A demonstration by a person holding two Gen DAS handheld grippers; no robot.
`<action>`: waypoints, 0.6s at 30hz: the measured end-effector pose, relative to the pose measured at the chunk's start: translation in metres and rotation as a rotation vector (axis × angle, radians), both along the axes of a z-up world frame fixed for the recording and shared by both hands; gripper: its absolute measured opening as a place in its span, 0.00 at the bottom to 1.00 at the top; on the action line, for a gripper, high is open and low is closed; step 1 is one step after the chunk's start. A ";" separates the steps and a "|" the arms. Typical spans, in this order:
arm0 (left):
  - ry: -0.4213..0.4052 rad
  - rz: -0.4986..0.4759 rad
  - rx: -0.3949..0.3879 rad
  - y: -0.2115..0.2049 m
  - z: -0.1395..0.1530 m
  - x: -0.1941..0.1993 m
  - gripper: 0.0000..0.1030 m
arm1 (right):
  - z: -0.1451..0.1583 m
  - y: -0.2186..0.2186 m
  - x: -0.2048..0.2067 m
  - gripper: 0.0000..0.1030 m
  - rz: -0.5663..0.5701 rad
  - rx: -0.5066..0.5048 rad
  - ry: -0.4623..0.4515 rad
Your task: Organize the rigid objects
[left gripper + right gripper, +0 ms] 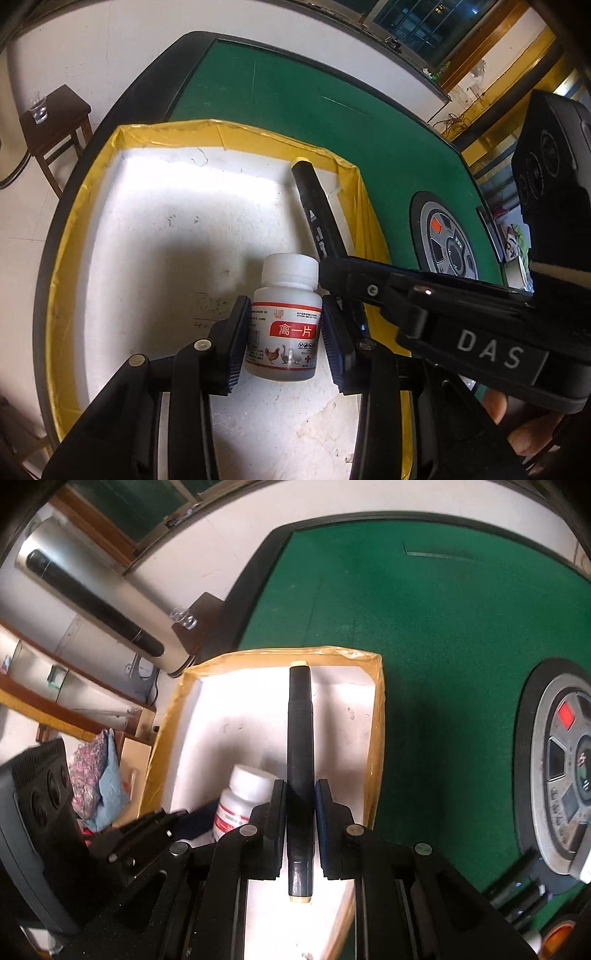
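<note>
On my left wrist view I read "DAS" in pale capitals on the black body of the right gripper (325,273). The white pill bottle (284,317) in the left gripper (284,328) carries a red band with white characters "禽一片", above small pictures of a chicken and geese and a red cross; its finer print is too small for me. The black marker (317,206) bears white lettering I cannot make out

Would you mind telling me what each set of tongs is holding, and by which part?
Left tongs: white pill bottle, gripped across its labelled body. Right tongs: black marker, gripped around its barrel nearer the rear end.
</note>
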State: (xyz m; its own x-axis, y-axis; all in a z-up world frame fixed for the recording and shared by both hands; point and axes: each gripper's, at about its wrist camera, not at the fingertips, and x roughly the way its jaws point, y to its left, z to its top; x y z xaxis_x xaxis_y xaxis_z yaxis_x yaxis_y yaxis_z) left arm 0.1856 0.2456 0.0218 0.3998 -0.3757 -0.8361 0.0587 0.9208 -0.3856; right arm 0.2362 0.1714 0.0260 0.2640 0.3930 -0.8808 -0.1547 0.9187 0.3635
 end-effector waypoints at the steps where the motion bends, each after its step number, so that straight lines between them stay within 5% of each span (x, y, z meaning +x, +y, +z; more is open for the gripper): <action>1: 0.004 0.003 0.001 -0.001 -0.002 0.000 0.34 | -0.001 0.000 0.004 0.13 -0.008 -0.006 0.001; 6: -0.012 0.016 -0.017 0.004 -0.002 -0.001 0.34 | -0.005 -0.001 0.009 0.14 -0.027 0.000 0.018; 11: 0.007 0.039 -0.090 0.012 0.000 -0.001 0.35 | 0.006 -0.013 0.013 0.27 -0.035 0.031 -0.013; 18: -0.091 -0.015 -0.067 -0.006 0.038 -0.021 0.35 | 0.052 -0.055 -0.024 0.27 -0.025 0.158 -0.107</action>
State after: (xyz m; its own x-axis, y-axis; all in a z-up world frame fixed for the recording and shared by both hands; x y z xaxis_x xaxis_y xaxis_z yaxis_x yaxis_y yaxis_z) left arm 0.1647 0.2401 0.0602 0.4665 -0.4364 -0.7694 0.1098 0.8917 -0.4392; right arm 0.2122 0.1161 0.0776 0.3642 0.5162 -0.7751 -0.1781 0.8556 0.4861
